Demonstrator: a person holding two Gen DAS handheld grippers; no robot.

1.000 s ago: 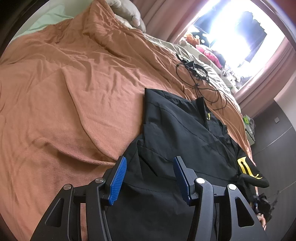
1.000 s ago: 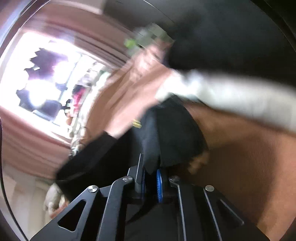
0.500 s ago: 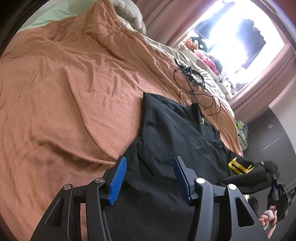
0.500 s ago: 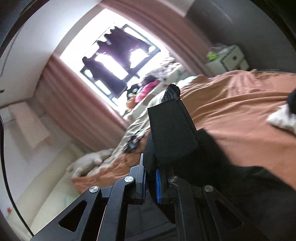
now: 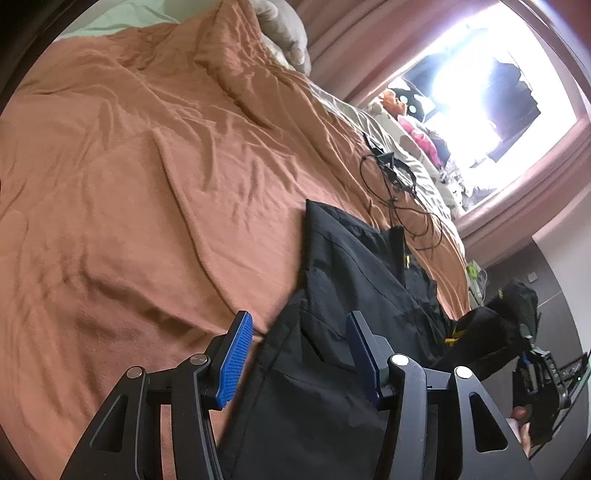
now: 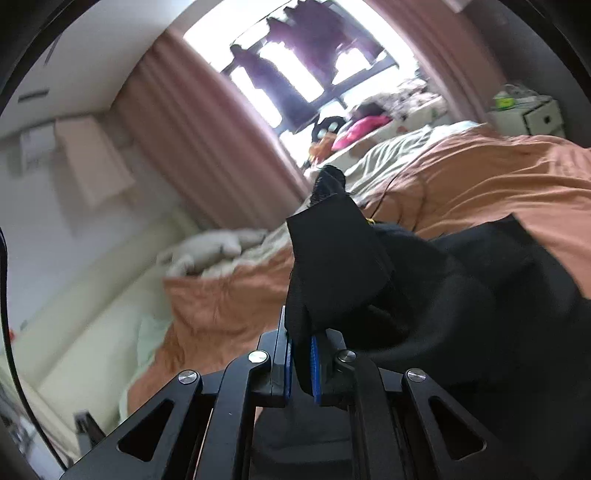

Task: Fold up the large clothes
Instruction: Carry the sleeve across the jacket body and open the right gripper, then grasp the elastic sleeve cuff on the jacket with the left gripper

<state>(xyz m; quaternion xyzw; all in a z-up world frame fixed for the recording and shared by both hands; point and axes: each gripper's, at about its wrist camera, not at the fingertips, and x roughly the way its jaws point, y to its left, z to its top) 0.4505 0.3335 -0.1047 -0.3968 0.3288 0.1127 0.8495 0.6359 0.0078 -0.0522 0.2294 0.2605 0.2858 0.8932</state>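
Blanket [image 5: 147, 184], rust-coloured and creased, covers the bed, with a pale pillow [image 5: 284, 33] at its far edge. Above the near edge the left gripper [image 5: 299, 354] hovers with its jaws apart and nothing pressed between them. Under it the jacket [image 5: 351, 295], black, lies spread toward the bed's right edge, a tangle of cable [image 5: 399, 188] beyond it. Past that edge the right gripper [image 6: 301, 363] is clamped on a lifted black fold of the jacket.
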